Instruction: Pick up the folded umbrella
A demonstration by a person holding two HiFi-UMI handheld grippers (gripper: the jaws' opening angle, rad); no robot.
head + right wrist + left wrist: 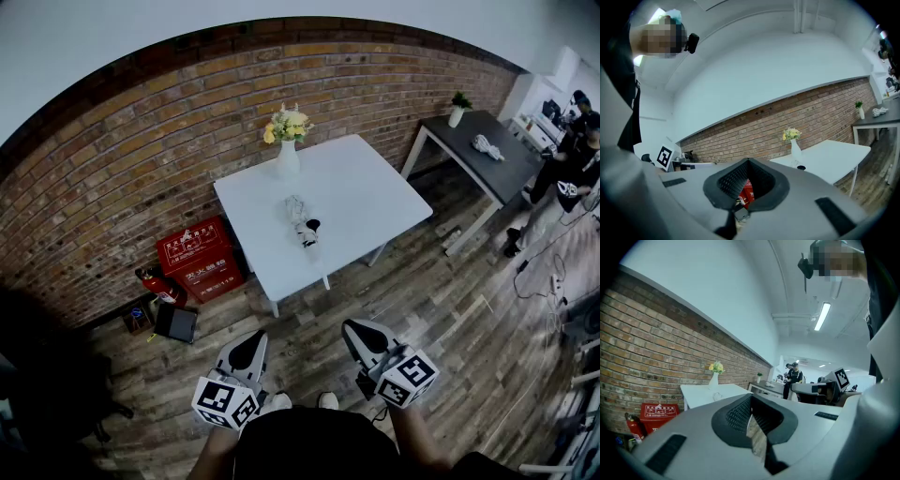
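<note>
The folded umbrella (pixel 301 222), pale grey with a black handle end, lies near the middle of the white table (pixel 361 192). It shows small on the tabletop in the left gripper view (pixel 716 396), and its dark end shows in the right gripper view (pixel 800 167). Both grippers are held low at the bottom of the head view, well short of the table and over the wooden floor. My left gripper (pixel 251 341) (pixel 751 414) is shut and holds nothing. My right gripper (pixel 362 330) (pixel 745 182) is shut and empty too.
A white vase of yellow flowers (pixel 287 141) stands at the table's far edge by the brick wall. A red fire-equipment box (pixel 197 258), an extinguisher (pixel 157 283) and a black case (pixel 176 323) sit left of the table. A dark table (pixel 483 150) and people (pixel 572 169) are at the right.
</note>
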